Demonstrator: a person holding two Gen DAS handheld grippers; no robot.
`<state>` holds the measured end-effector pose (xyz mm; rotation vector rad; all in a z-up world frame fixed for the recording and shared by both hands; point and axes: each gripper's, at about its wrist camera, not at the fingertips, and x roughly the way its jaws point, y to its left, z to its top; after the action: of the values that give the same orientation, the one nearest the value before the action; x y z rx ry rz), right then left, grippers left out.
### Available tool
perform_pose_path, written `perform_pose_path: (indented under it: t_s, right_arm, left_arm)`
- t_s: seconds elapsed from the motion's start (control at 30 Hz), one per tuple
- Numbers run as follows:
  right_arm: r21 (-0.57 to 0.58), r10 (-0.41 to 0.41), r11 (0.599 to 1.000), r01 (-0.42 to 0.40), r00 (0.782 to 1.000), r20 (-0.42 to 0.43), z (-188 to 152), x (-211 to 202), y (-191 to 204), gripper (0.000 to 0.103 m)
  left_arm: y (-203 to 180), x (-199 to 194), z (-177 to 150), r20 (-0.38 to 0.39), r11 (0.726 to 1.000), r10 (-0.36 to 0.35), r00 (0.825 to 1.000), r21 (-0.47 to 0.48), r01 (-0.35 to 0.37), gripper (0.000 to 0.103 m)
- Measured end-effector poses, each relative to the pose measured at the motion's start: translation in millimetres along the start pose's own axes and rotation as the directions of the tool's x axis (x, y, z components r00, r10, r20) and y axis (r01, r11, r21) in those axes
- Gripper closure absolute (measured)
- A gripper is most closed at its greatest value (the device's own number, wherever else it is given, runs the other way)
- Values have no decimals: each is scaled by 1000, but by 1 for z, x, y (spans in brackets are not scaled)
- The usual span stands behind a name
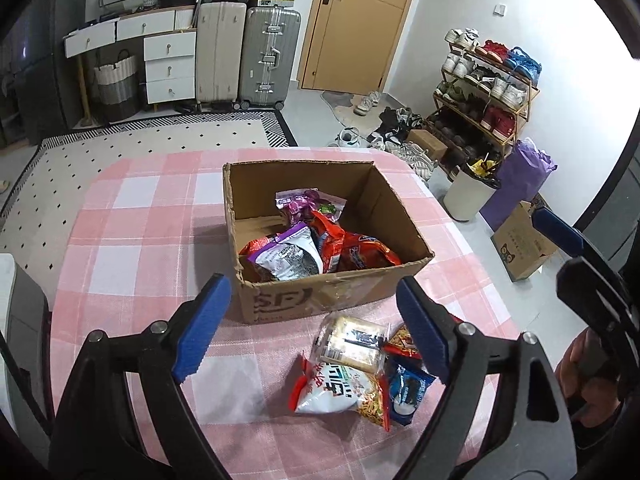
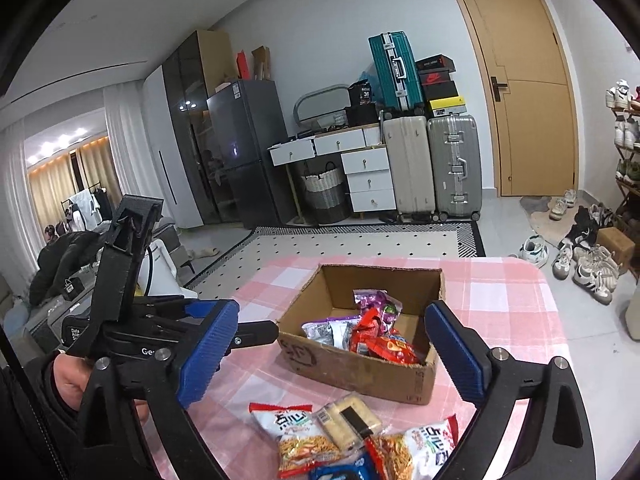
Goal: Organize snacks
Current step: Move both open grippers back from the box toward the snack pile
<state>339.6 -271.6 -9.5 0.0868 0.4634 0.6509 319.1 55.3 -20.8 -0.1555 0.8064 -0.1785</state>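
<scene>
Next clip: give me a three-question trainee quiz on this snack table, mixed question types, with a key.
1. True or false: the cardboard box already holds snack packets.
2. The clear-wrapped pale cracker pack lies: A) inside the box, B) on the tablecloth in front of the box, C) on the floor.
3. Fill in: both the left tongs and right tongs are ____, gripping nothing.

Key: 1 true; 2 B; 3 open.

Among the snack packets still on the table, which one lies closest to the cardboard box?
The clear packet of pale crackers; it lies just before the cardboard box, nearer than the noodle-snack bags.
</scene>
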Motion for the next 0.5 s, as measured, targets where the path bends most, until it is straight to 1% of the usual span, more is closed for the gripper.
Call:
perform_pose_path:
  t_s: [0.13,0.27,0.33,0.4,0.5]
  right_arm:
    - [15,-13,1000,13,1000,5,-5,-12,-2,2]
    - [36,-29,999,29,1000,1,-13,-20,-6,1]
    - [48,-37,998,38,999,-7,-19,-22,-9,1]
    - [57,-44,997,45,999,-19,-24,-22,-11,1]
    - [68,-60,996,62,997,-41,-35,-23,-16,1]
  left_arm:
    - [-4,-6,-6,1,1000,4,1000,10,-4,17]
    - [-2,-10,-14,2,1000,1,1000,-10,-1,14]
    - [-2,-11,-18,4,1000,13,1000,-12,-13,14]
    - [0,-15,-23,23,1000,25,999,-16,-25,13]
    - [2,-19,-30,39,999,28,999,-28,-27,4]
